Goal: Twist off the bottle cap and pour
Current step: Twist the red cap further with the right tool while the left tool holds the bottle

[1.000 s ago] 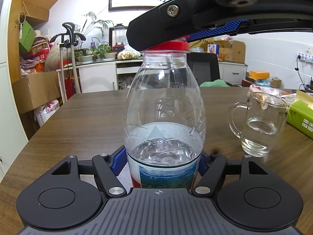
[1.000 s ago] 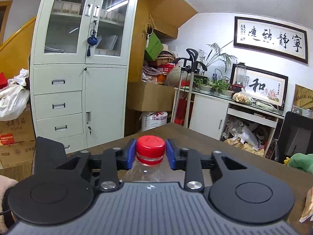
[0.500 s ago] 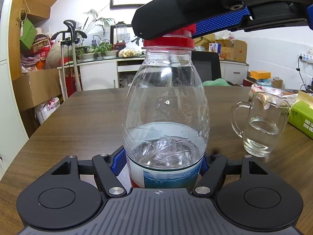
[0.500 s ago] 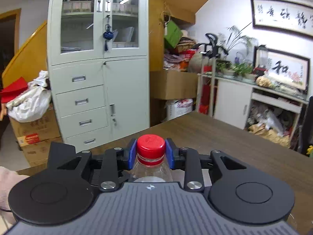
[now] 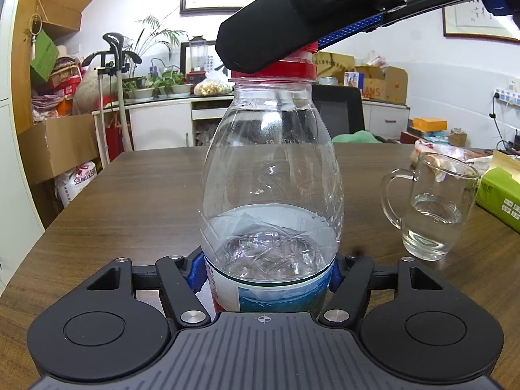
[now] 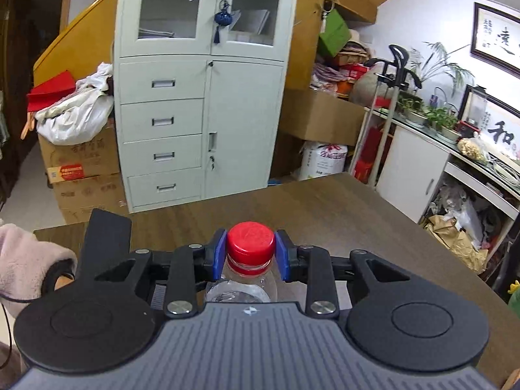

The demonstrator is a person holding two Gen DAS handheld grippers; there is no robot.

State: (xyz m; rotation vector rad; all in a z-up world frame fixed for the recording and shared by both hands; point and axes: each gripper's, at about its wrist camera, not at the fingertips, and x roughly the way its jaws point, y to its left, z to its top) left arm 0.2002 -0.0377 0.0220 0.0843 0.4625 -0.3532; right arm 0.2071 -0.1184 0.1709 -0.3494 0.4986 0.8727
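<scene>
A clear plastic bottle (image 5: 269, 175), about a third full of water, stands upright on the wooden table (image 5: 136, 195). My left gripper (image 5: 266, 273) is shut on its labelled lower body. Its red cap (image 6: 249, 240) is on the neck, and my right gripper (image 6: 249, 253) is shut on the cap from above, blue pads on both sides. The right gripper also shows in the left wrist view (image 5: 292, 26), covering most of the cap (image 5: 292, 66). A glass mug (image 5: 432, 204) with a little water stands to the right of the bottle.
A green tissue box (image 5: 500, 195) and a plastic bag lie at the table's right edge behind the mug. A white cabinet (image 6: 201, 97) and cardboard boxes stand beyond the table's far edge. A hand in a pink sleeve (image 6: 22, 260) is at the left.
My right gripper has turned around the cap, so its view swung left from the calligraphy wall toward the cabinet. The bottle and my left gripper have stayed in place.
</scene>
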